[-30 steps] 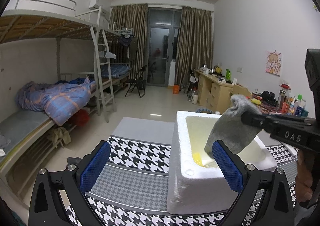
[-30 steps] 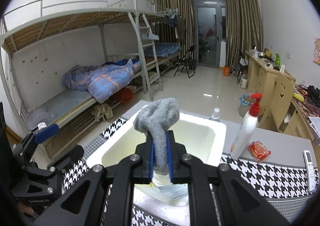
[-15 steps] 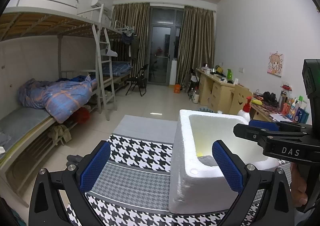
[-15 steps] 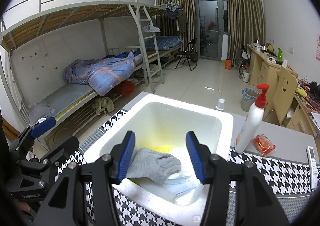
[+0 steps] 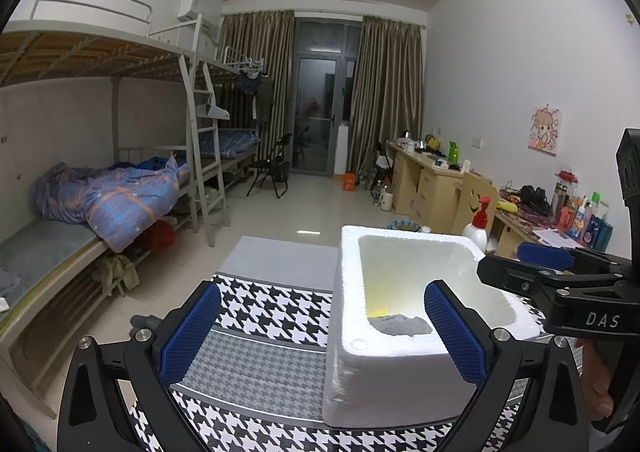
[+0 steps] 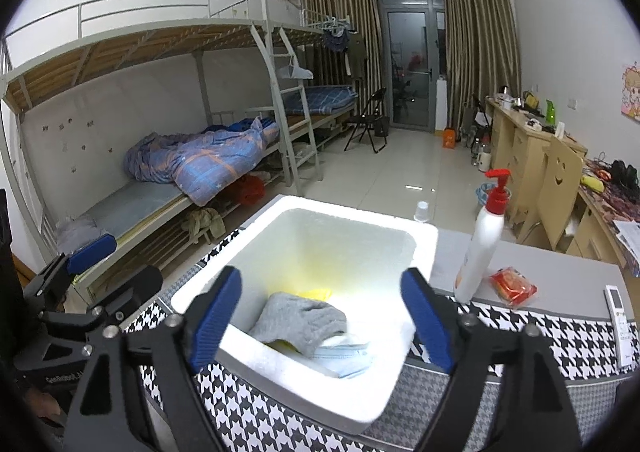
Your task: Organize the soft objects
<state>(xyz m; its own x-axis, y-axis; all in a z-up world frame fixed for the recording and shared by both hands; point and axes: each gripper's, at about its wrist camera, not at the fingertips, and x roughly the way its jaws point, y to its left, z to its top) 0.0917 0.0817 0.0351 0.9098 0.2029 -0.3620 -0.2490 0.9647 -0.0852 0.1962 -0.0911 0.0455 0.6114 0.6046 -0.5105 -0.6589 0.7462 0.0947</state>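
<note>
A grey sock (image 6: 300, 322) lies inside the white foam box (image 6: 424, 240), on top of a light blue cloth (image 6: 346, 356) and something yellow (image 6: 316, 293). My right gripper (image 6: 322, 326) hovers over the box's near side, its jaws opening wide, with nothing pressed between its blue pads. In the left wrist view the sock (image 5: 400, 325) shows at the bottom of the box (image 5: 348, 292). My left gripper (image 5: 322, 334) is open and empty, to the left of the box, above the houndstooth cloth (image 5: 256, 316). The right gripper (image 5: 556, 276) enters that view from the right.
A white pump bottle (image 6: 482, 240), a red packet (image 6: 513, 286) and a remote control (image 6: 620, 316) stand on the table right of the box. Bunk beds (image 6: 168, 179) line the left wall, desks (image 6: 516, 147) the right wall.
The right gripper held the grey sock above the box, then opened; the sock dropped into the box and the jaws spread wider. The left gripper stayed still and open.
</note>
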